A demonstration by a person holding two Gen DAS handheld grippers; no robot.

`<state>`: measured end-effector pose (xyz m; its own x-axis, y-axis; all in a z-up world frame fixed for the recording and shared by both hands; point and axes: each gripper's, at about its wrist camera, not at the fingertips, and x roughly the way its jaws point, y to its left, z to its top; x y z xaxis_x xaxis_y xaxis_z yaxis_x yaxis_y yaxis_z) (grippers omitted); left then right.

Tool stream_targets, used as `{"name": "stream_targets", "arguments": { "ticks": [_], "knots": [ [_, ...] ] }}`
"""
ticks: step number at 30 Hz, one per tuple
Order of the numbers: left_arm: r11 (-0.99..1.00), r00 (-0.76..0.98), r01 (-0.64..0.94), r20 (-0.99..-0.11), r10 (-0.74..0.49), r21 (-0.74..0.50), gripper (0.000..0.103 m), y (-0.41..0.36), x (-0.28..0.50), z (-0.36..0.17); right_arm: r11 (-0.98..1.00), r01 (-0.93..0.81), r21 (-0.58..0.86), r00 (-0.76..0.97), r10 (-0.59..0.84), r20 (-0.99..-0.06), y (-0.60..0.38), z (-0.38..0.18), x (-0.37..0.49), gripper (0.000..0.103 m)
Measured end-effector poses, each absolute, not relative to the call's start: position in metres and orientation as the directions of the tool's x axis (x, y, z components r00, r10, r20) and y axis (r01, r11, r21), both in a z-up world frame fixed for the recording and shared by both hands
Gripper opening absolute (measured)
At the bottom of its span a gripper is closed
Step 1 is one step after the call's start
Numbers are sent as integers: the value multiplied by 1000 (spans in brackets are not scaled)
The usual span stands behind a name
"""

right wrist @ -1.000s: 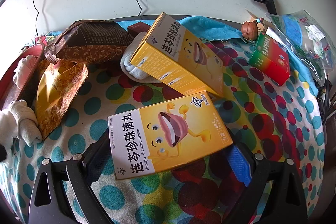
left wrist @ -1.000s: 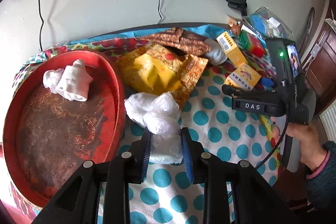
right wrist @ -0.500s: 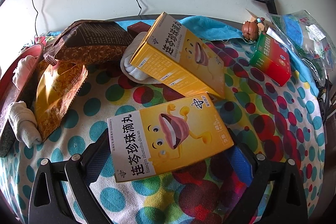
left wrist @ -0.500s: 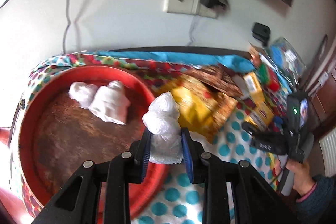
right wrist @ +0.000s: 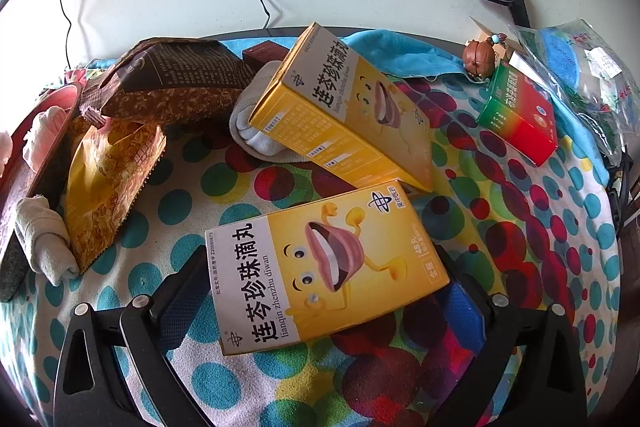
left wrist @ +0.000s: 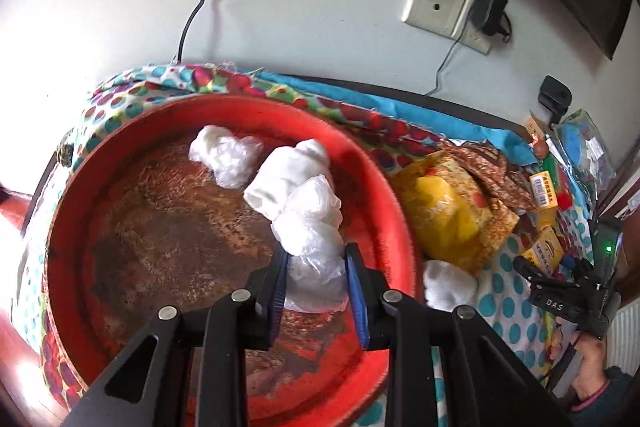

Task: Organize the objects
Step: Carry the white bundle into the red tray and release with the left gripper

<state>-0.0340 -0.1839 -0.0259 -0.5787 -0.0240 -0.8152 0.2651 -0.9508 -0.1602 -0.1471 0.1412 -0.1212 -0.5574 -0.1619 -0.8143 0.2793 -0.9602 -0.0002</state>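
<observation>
My left gripper (left wrist: 316, 277) is shut on a crumpled white plastic bag (left wrist: 310, 227) and holds it over the red round tray (left wrist: 60, 227). Two white bundles (left wrist: 256, 167) lie in the tray at its far side. My right gripper (right wrist: 320, 291) holds a yellow medicine box (right wrist: 320, 267) between its blue pads, just above the dotted cloth. A second yellow box (right wrist: 344, 115) leans on a white sock (right wrist: 260, 143) behind it. The right gripper also shows in the left wrist view (left wrist: 560, 291).
Two snack bags, yellow-brown (right wrist: 108, 179) and dark brown (right wrist: 172, 83), lie left of the boxes. A rolled white sock (right wrist: 44, 239) sits by the tray's edge. A red-green box (right wrist: 520, 115), a small brown figurine (right wrist: 478, 55) and a plastic pouch (right wrist: 580, 67) lie at the right. Wall sockets with cables are behind.
My left gripper lifted the white plastic bag off the cloth and carried it left, over the red tray. The right gripper stayed almost still with its yellow box.
</observation>
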Motion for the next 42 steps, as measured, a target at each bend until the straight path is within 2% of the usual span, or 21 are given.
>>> {"name": "stream_targets", "arguments": {
  "ticks": [14, 25, 37, 40, 42],
  "knots": [
    [-905, -560, 395, -822, -103, -155, 28, -242, -26, -47, -960, 280, -1, -557, -162, -815, 141, -121, -147, 102],
    [-903, -577, 381, -814, -66, -197, 28, -253, -30, -57, -960, 281, -2, -556, -161, -815, 141, -121, -148, 102],
    [-930, -557, 335, -828, -67, -150, 30, -233, -34, -59, -960, 282, -2, -556, -161, -815, 140, -121, -148, 102],
    [-929, -555, 332, -830, -51, -165, 34, -234, -33, -57, -960, 282, -3, -556, -161, -816, 140, -121, -148, 102],
    [-924, -552, 342, -832, -52, -170, 42, -236, -31, -56, -959, 282, -3, -556, -161, -816, 141, -121, -148, 102]
  ]
}}
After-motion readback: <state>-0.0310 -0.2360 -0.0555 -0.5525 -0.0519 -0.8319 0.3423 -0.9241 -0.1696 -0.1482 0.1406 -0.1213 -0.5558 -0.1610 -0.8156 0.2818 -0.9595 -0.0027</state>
